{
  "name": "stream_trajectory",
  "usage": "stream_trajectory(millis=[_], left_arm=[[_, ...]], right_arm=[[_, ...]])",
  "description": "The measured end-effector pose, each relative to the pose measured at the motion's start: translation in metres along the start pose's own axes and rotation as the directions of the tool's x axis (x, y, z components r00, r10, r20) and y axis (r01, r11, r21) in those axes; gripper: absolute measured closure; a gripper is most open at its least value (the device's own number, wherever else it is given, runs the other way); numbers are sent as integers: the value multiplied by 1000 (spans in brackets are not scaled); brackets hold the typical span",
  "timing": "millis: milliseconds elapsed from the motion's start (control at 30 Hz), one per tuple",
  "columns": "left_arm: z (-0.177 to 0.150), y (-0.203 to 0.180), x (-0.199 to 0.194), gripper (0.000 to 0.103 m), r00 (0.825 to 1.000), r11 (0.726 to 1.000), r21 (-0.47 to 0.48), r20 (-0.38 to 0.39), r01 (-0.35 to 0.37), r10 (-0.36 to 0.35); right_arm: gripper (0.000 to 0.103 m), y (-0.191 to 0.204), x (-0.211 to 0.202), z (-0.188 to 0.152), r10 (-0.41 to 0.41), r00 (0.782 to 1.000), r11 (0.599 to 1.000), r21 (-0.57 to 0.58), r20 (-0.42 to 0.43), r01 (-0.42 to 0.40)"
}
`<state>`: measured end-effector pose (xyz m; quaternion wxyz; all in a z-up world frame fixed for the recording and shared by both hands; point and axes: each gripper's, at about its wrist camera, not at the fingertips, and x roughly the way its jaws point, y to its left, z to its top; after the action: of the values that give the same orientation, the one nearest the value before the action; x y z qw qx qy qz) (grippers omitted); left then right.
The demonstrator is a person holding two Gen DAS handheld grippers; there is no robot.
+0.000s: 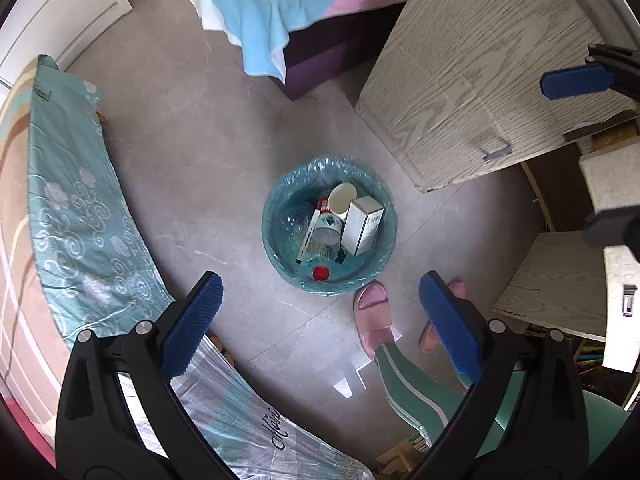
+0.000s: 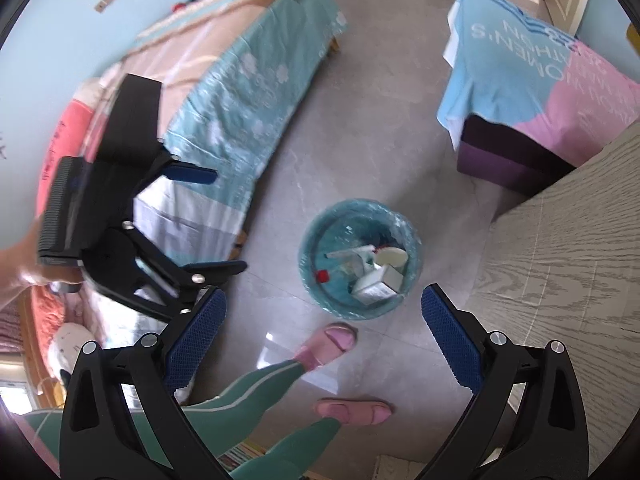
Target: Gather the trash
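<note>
A round bin (image 1: 269, 216) lined with a teal plastic bag stands on the grey floor. In it lie a white paper cup (image 1: 342, 199), a white carton (image 1: 363, 226), a clear bottle with a red cap (image 1: 320, 273) and a marker (image 1: 307, 238). My left gripper (image 1: 320, 292) hangs above the bin's near rim, open and holding nothing. The right wrist view shows the same bin (image 2: 310, 236) and carton (image 2: 380, 284) beyond my right gripper (image 2: 324, 296), which is also open with nothing in it. The left gripper (image 2: 226, 222) shows at that view's left, open, over the bed's edge.
A bed with a teal flowered sheet (image 1: 80, 208) runs along the left. A purple ottoman under a blue and pink blanket (image 1: 280, 12) stands beyond the bin. A pale wooden desk (image 1: 480, 72) is on the right. A person's feet in pink slippers (image 1: 372, 312) stand beside the bin.
</note>
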<state>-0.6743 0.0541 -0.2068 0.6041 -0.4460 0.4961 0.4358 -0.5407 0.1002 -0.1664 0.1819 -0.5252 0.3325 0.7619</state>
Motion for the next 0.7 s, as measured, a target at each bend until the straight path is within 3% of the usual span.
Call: stream_trajectory(millis=[100,300,433,600,700], left_arm=[[3,-4,-29,7,998,999,19,44,35,-36],[20,-19,-80,7,994,998,63,109,-18,11],[39,-35,-124,7,975,995,81,210,53,-69],[68,-79,-168,7,953,985,161,287,56,-101],[89,-126,-196,7,937,969,244,326,43,-123]], right_arm=[[6,9,-38,2,17,998,1000,0,68,-17],[6,9,-123,-5,37,975,997,56,220,-51],[6,-1,-175,-23,13,946,990,127,325,-58],[6,-17,-236,-66,-101,900,968,252,423,-10],[6,-28,-269,-107,-201,863,931,363,463,22]])
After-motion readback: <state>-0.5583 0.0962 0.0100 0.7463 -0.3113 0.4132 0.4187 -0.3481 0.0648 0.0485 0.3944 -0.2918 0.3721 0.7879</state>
